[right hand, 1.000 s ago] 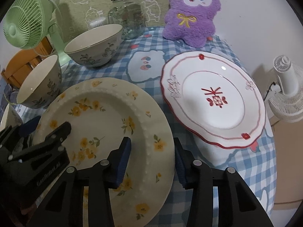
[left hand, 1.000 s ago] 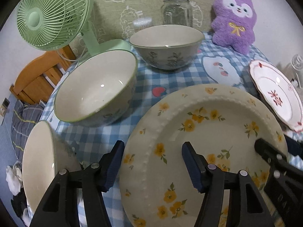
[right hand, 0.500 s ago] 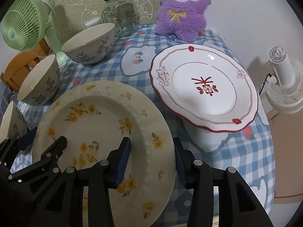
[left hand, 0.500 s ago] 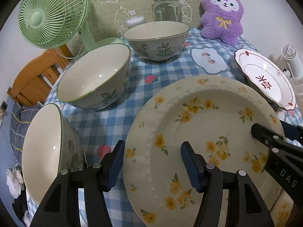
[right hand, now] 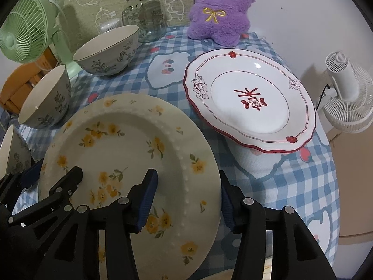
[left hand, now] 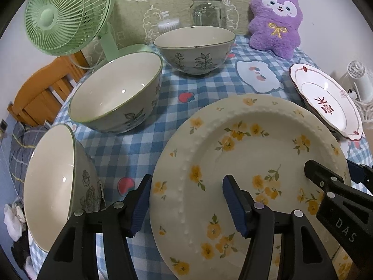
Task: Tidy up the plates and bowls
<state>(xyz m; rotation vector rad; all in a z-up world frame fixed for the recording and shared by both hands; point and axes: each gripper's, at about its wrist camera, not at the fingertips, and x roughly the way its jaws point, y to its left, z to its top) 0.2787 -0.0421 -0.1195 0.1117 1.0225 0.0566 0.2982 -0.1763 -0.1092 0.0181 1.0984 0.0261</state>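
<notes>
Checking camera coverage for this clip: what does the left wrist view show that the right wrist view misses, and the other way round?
Left wrist only: the whole nearest bowl, which the right view crops at its edge, and the dark fabric beyond the table edge.

Right wrist only: the red-trimmed plate face-on and the full white fan; the left view has both squeezed at its edge.

Both: the yellow-flower plate, with the left claw and right claw each straddling its rim, two further bowls, green fan, glass jar, purple plush.

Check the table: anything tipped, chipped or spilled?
No spill or chip visible. Only the red-rimmed plate looks slightly off: it seems tilted, near rim raised above the checked cloth, close to its right edge. Could be fisheye distortion.
</notes>
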